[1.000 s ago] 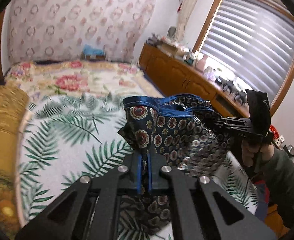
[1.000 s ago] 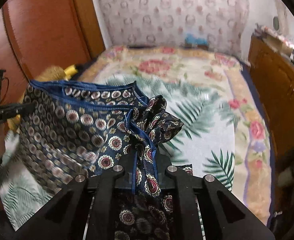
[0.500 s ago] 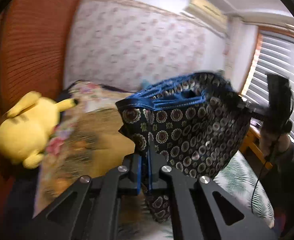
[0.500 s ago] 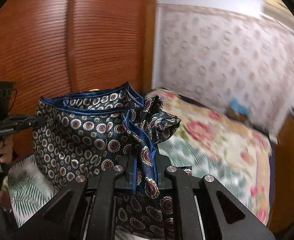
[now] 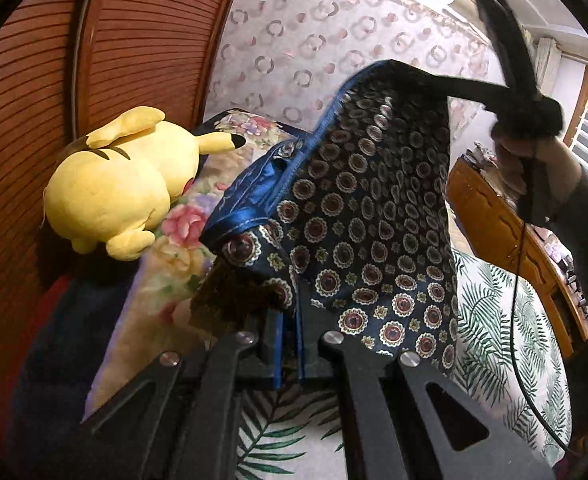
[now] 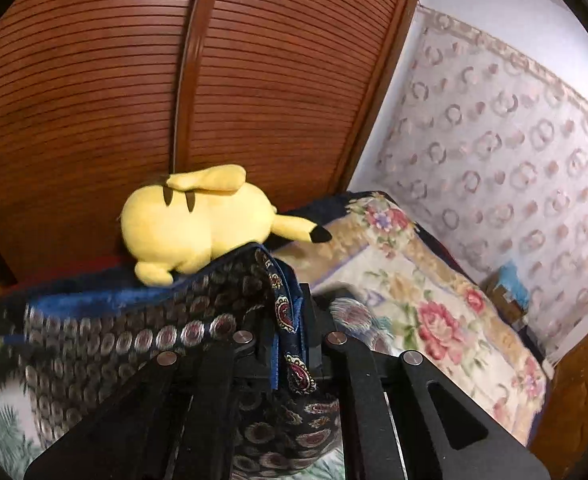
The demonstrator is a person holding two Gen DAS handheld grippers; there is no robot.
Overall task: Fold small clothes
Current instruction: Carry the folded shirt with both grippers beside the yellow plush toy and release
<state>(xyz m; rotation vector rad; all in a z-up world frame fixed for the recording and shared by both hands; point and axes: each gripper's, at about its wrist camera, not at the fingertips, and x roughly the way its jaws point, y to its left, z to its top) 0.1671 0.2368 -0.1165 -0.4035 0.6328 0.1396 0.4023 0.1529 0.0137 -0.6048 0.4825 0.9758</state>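
A pair of navy patterned shorts [image 5: 365,216] with a blue waistband hangs in the air, stretched between both grippers above the bed. My left gripper [image 5: 290,344] is shut on one end of the waistband. My right gripper [image 6: 286,340] is shut on the other end; it also shows in the left wrist view [image 5: 505,92], raised high at the upper right and blurred. In the right wrist view the shorts [image 6: 134,344] spread to the left and are blurred.
A yellow plush toy [image 5: 118,184] lies on a floral pillow by the wooden slatted wardrobe [image 6: 174,80]. The bed has a palm-leaf sheet [image 5: 489,336] and a floral blanket [image 6: 421,300]. A wooden cabinet [image 5: 505,224] runs along the right.
Both grippers have swung up and round towards the wardrobe and the plush toy, carrying the shorts. The right gripper has risen higher than the left, so the waistband now slants.
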